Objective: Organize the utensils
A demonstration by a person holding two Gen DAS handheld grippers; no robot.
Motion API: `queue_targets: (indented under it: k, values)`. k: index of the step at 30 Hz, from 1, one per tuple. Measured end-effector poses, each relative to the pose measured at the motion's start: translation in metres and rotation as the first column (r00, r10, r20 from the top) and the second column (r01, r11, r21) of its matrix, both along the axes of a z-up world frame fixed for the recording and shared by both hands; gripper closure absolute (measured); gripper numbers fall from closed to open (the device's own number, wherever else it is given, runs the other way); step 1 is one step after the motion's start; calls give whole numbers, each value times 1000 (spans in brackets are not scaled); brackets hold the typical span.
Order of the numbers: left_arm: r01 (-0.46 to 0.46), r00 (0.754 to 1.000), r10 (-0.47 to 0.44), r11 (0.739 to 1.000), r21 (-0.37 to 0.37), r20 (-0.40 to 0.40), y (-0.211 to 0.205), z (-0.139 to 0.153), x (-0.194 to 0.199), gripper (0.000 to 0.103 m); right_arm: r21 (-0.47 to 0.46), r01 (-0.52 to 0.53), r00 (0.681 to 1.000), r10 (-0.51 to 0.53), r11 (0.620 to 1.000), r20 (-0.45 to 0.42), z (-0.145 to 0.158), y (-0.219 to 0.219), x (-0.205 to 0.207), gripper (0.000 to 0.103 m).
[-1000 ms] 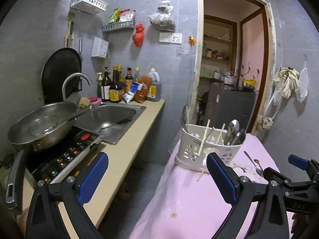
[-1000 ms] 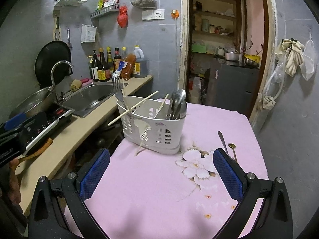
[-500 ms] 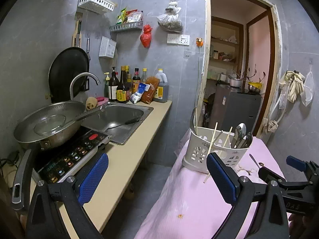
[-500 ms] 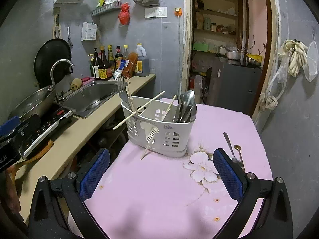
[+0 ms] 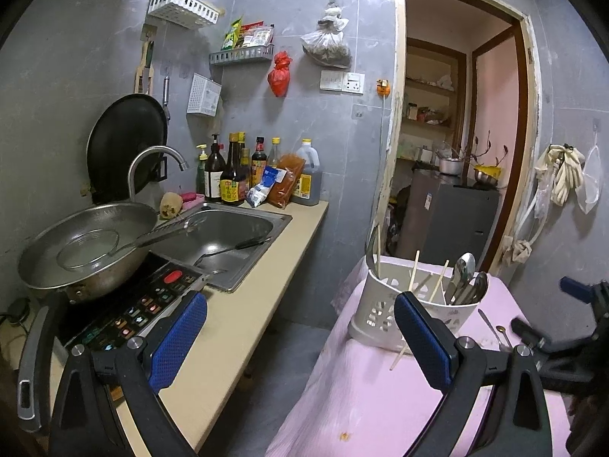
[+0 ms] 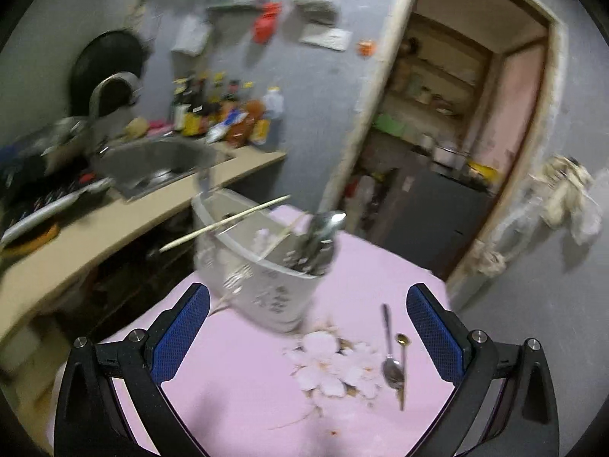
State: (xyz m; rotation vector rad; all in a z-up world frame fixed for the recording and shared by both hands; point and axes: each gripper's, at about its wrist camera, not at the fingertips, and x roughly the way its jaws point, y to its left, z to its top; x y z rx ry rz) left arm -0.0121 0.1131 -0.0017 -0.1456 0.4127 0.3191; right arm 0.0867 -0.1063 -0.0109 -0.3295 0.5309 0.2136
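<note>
A white slotted utensil caddy (image 5: 384,304) (image 6: 266,285) stands on the pink tablecloth (image 6: 236,381), holding chopsticks (image 6: 224,224), a fork and several spoons (image 5: 466,278). Two loose spoons lie on the cloth right of it: a silver spoon (image 6: 389,346) and a small gold-headed spoon (image 6: 402,365). My right gripper (image 6: 308,327) is open above the cloth, just short of the caddy, with nothing between its blue pads. My left gripper (image 5: 300,335) is open over the gap between counter and table, empty. The right gripper's body (image 5: 563,327) shows at the left wrist view's right edge.
A beige counter (image 5: 243,304) at left carries an induction cooker with a steel wok (image 5: 87,247), a sink (image 5: 232,236) and several bottles (image 5: 236,175). A doorway (image 5: 456,144) opens behind the table. The right wrist view is blurred by motion.
The right gripper has moved forward and tilted right, bringing the caddy and two loose spoons closer. The left gripper drifted left and back slightly. Both stay open.
</note>
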Motion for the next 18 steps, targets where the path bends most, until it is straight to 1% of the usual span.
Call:
queue_targets:
  k: [1, 2, 3, 4, 5, 6, 7, 9, 11, 14, 18]
  values:
    - [4, 1000, -4, 1000, 0, 2, 0, -1, 2, 4, 55, 52, 998, -50, 997, -45, 3, -2, 5, 2]
    - [9, 1000, -9, 1000, 0, 3, 0, -2, 4, 4, 132, 97, 991, -83, 986, -109, 3, -7, 10, 2]
    - [16, 1000, -16, 1000, -4, -1, 0, -4, 8, 4, 223, 139, 977, -97, 965, -191, 0, -12, 16, 2]
    - [21, 1000, -21, 1000, -8, -5, 0, -5, 11, 4, 294, 189, 956, -107, 937, -275, -7, -17, 22, 2]
    - [28, 1000, -28, 1000, -14, -8, 0, -5, 15, 4, 306, 228, 939, -125, 924, -321, -12, -19, 25, 2]
    - [33, 999, -33, 999, -18, -6, 0, -5, 17, 4, 291, 268, 922, -156, 918, -355, -16, -19, 27, 2]
    - [34, 999, -34, 999, -20, -2, 0, -4, 17, 4, 270, 293, 915, -187, 917, -357, -17, -19, 23, 2]
    - [35, 999, -34, 999, -22, 14, 0, -2, 16, 4, 261, 302, 926, -217, 917, -309, -14, -20, 7, 2]
    - [35, 999, -35, 999, -30, 11, -1, -3, 15, 4, 236, 290, 941, -231, 927, -246, -11, -18, -11, 2]
    - [34, 999, -34, 999, -40, 1, -4, -8, 9, 4, 205, 227, 965, -192, 952, -179, -8, -13, -32, 2]
    - [40, 999, -40, 999, -22, -16, -7, -13, 1, 4, 211, 128, 988, -107, 969, -109, 5, -9, -43, 2]
